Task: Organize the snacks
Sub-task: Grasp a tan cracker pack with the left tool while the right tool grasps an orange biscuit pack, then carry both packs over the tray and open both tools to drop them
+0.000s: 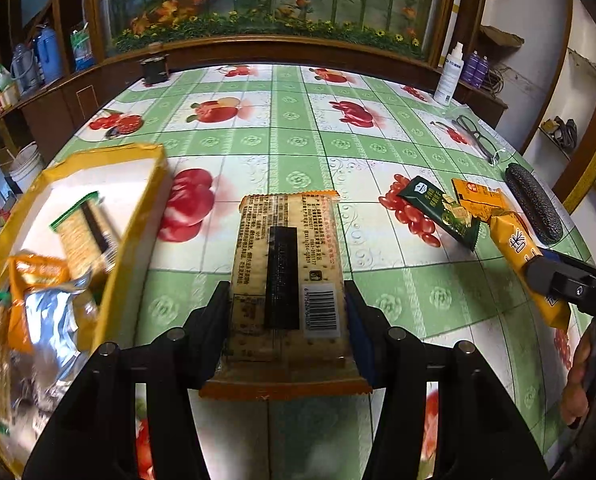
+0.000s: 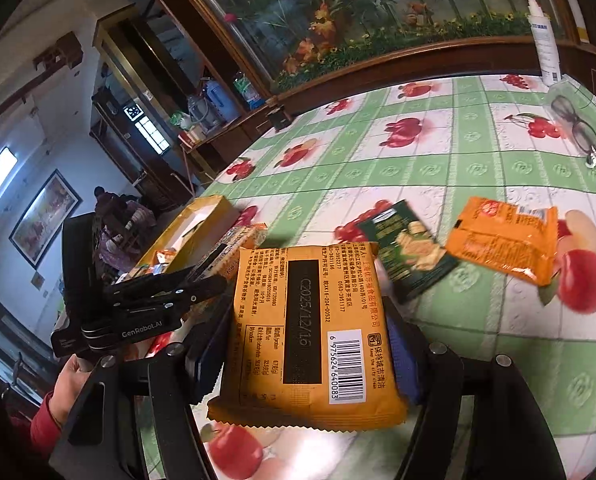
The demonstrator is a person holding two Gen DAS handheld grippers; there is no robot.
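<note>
My left gripper (image 1: 285, 300) is shut on a clear-wrapped cracker packet (image 1: 285, 264) with orange ends, held above the table, right of the yellow box (image 1: 137, 216). The box holds several snack packets. My right gripper (image 2: 310, 324) is shut on an orange snack packet (image 2: 310, 320) with a barcode, held above the table; it also shows in the left wrist view (image 1: 526, 264). On the table lie a dark green packet (image 2: 410, 252) and an orange packet (image 2: 506, 240). The left gripper (image 2: 217, 276) with its packet shows near the box (image 2: 201, 220).
A fruit-print green tablecloth (image 1: 298, 136) covers the table. Glasses (image 1: 474, 136), a black case (image 1: 534, 204) and a white spray bottle (image 1: 450, 76) sit at the right side. A small dark object (image 1: 153, 68) stands at the far edge. A wooden cabinet rises behind.
</note>
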